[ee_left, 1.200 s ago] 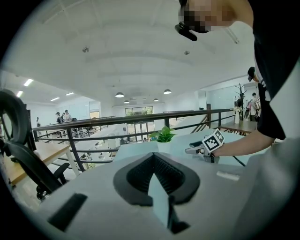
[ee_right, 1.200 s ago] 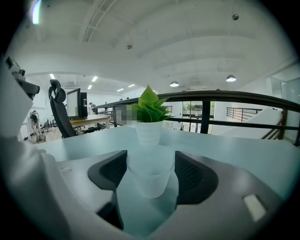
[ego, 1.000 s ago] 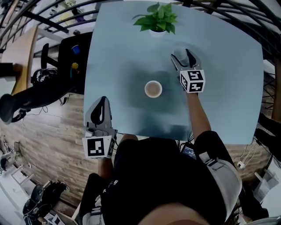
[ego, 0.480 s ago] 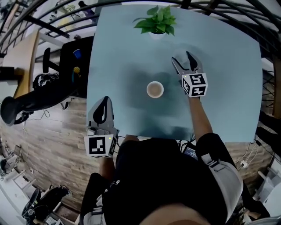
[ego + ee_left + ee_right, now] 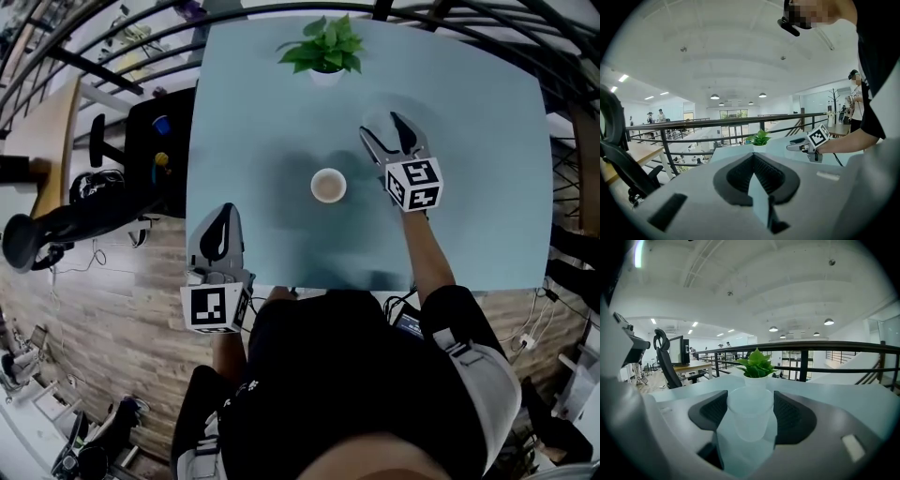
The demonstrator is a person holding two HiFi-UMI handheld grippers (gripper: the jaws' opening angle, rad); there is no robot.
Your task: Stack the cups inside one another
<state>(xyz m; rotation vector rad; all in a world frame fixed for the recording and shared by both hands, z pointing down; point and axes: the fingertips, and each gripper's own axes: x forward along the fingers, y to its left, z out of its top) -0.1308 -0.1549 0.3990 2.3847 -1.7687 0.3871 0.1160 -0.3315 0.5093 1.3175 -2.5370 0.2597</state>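
Note:
A white cup [image 5: 327,186] stands upright in the middle of the pale blue table [image 5: 469,141]. Right of it and a little farther back, my right gripper [image 5: 382,127] holds a clear plastic cup [image 5: 383,133] above the table. In the right gripper view that clear cup [image 5: 751,416] sits upright between the dark pads [image 5: 792,416], and both pads touch its sides. My left gripper [image 5: 221,214] rests at the table's near left edge, away from both cups. Its fingertips meet with nothing between them, as the left gripper view [image 5: 753,157] also shows.
A potted green plant [image 5: 323,47] stands at the table's far edge, straight ahead of the right gripper [image 5: 756,365]. A black railing [image 5: 801,347] runs behind the table. A black office chair [image 5: 56,220] and a dark desk [image 5: 155,131] sit off the table's left side.
My right gripper has risen a little with the clear cup still in it. The left gripper and the white cup have stayed where they were.

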